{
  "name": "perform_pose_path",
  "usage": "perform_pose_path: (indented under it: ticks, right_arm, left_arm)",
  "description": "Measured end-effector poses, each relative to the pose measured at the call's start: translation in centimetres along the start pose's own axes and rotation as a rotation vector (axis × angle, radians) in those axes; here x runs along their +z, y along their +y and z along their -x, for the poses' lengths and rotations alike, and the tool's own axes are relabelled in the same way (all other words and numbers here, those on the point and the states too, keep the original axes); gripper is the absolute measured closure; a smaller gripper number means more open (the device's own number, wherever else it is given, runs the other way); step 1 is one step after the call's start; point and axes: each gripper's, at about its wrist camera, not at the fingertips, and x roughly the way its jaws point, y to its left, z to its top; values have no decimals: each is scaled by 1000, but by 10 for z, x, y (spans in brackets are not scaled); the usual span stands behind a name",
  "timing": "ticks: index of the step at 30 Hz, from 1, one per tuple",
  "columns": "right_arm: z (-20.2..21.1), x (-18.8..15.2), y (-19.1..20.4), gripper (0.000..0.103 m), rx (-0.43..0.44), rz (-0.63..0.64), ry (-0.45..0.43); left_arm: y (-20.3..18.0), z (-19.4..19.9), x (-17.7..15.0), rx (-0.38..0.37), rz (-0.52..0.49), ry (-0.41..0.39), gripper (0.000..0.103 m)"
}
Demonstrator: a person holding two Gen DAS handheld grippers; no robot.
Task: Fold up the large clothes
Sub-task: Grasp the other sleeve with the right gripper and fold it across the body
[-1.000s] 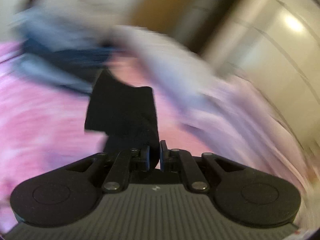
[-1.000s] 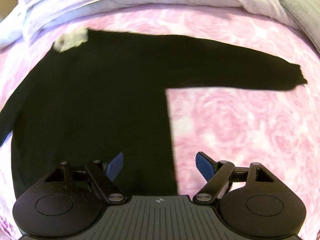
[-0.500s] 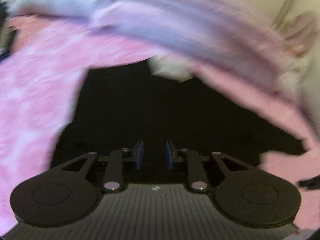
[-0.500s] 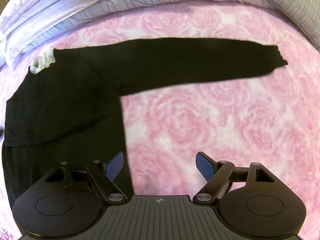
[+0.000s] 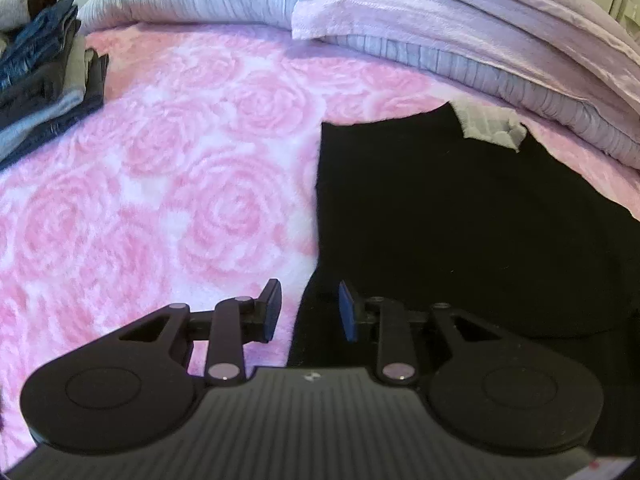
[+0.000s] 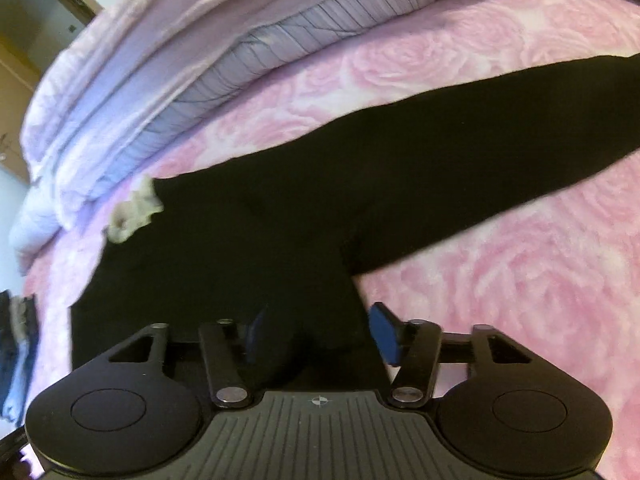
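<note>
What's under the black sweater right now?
The black sweater lies flat on the pink rose-patterned blanket, which shows all around it. A whitish collar piece sticks out at its neck. Whatever is beneath the body itself is covered, so that cannot be seen.

The garment [image 5: 460, 220] lies flat on the bed [image 5: 180, 200], its collar [image 5: 490, 126] toward the heaped bedding [image 5: 440, 32] behind it. One sleeve [image 6: 500, 148] stretches out to the right across the bed. A pile of folded clothes [image 5: 44, 76] sits well apart at the far left. Both grippers [image 5: 308, 312] [image 6: 316, 336] hover at the garment's near edge.
</note>
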Motion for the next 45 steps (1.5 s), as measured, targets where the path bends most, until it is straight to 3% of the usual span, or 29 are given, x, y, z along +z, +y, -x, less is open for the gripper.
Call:
perform_pose_path:
  ticks: [1,2,5,7,9,10,11,13,18,21,27,28,29,34,37,39,42,45]
  right_arm:
    - [-4,0,3,96,-21,26,-8]
    - [-4,0,7,96,-44,65,-33]
    - [10,-1,17,96,-11,159,-145]
    - [9,3,10,95,-59,155,-113]
    - [6,10,-18,87,-121,51,-43]
    - [7,15,-37,77,-123,-19,-27]
    - [13,20,-60,63,-108,-108,-35]
    - [28,30,-103,51,-79,-272,-81]
    - [61,60,-195,51,-32,-476,-251]
    - [63,73,-238,51,-17,-570,-288]
    - [49,79,-282,65,61,-719,-335]
    - [48,81,-283,79,48,-710,-341]
    - [48,83,-280,102,10,-685,-342]
    - [56,106,-227,102,-216,-382,-347]
    - [67,121,-159,102,-373,-122,-392]
    - [76,125,-99,102,-427,101,-459]
    - [79,112,-2,102,-398,460,-540]
    - [70,64,94,102,-292,848,-569]
  left_arm:
    - [1,-3,-2,0,5,13,77]
    - [3,-5,-5,2,11,22,77]
    - [8,-10,-13,13,29,50,77]
    - [12,-9,-19,26,33,63,76]
    - [17,-6,-21,31,54,71,73]
    - [21,-4,-21,32,67,73,72]
    - [24,-2,-20,31,76,73,71]
    - [27,2,-17,35,88,72,70]
    - [26,7,-6,46,147,58,73]
    - [21,9,2,49,185,39,73]
    - [17,12,11,48,263,29,73]
    - [16,13,11,48,267,32,73]
    - [15,13,11,51,266,38,73]
    - [14,23,7,43,271,38,73]
    - [15,28,4,32,272,41,73]
    - [16,32,2,21,280,42,73]
    - [19,37,-2,-1,305,43,73]
    - [24,41,-5,-16,331,49,73]
